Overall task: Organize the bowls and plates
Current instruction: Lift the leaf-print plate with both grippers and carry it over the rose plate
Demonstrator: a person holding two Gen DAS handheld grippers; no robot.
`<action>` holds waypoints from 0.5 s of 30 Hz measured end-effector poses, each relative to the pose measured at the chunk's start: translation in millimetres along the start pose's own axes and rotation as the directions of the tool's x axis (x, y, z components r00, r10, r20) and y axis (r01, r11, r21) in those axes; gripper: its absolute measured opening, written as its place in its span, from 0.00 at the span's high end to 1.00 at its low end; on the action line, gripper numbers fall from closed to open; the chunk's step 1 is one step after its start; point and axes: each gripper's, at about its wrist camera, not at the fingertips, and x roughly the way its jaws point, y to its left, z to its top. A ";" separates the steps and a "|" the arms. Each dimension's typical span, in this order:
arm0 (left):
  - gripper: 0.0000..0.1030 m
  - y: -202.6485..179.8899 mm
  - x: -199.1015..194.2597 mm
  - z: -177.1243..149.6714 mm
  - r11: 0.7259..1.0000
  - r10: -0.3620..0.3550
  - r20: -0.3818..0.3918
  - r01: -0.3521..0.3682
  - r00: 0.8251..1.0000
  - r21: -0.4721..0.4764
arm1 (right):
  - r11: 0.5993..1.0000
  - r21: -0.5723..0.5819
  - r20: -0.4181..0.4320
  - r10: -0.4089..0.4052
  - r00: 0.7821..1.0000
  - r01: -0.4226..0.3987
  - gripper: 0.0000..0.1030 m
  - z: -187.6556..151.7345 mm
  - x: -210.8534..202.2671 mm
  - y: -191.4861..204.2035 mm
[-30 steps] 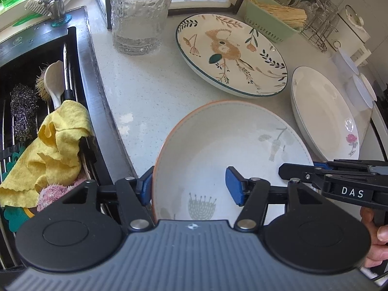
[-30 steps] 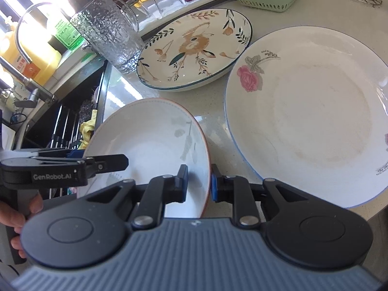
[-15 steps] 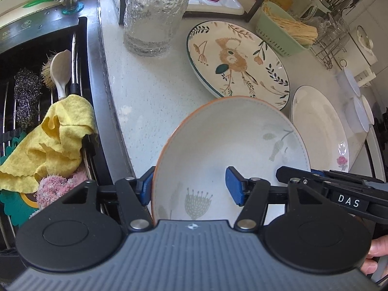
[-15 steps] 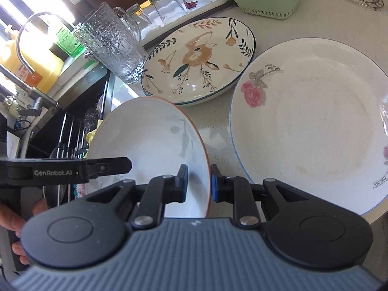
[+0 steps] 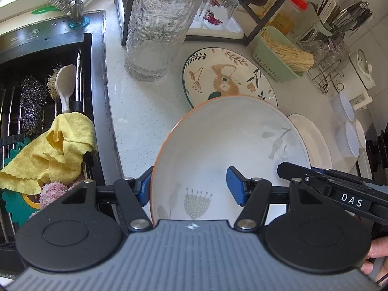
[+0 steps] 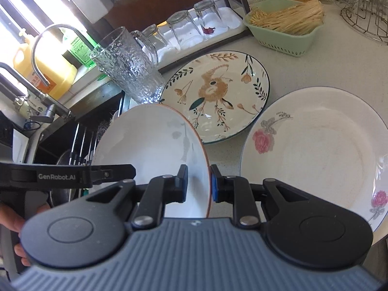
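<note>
The right gripper [image 6: 198, 184] is clamping the right rim of the orange-edged bowl [image 6: 150, 140], holding it tilted above the counter [image 5: 135, 111]. The left gripper [image 5: 189, 185] is standing wide open across the bowl's left rim. The rose plate [image 6: 322, 150] is lying just right, nearer the right gripper.

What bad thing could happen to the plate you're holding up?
The orange-rimmed plate is pinched at its rim by the right gripper; the left gripper looks open, so it might slip. It hangs close to the bear plate and the textured glass, which it could bump.
</note>
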 end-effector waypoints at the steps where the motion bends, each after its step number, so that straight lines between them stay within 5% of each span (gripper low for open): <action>1: 0.35 -3.2 -1.6 0.7 1.000 -0.005 0.006 0.005 1.000 -0.006 | 1.000 -0.004 0.004 0.000 1.000 0.000 0.78 2.5 -2.4 -1.3; 15: 0.36 -77.4 -1.9 18.9 0.999 -0.034 0.070 0.033 0.997 0.011 | 0.999 -0.026 0.072 0.027 0.997 -0.025 0.78 29.6 -46.5 -50.0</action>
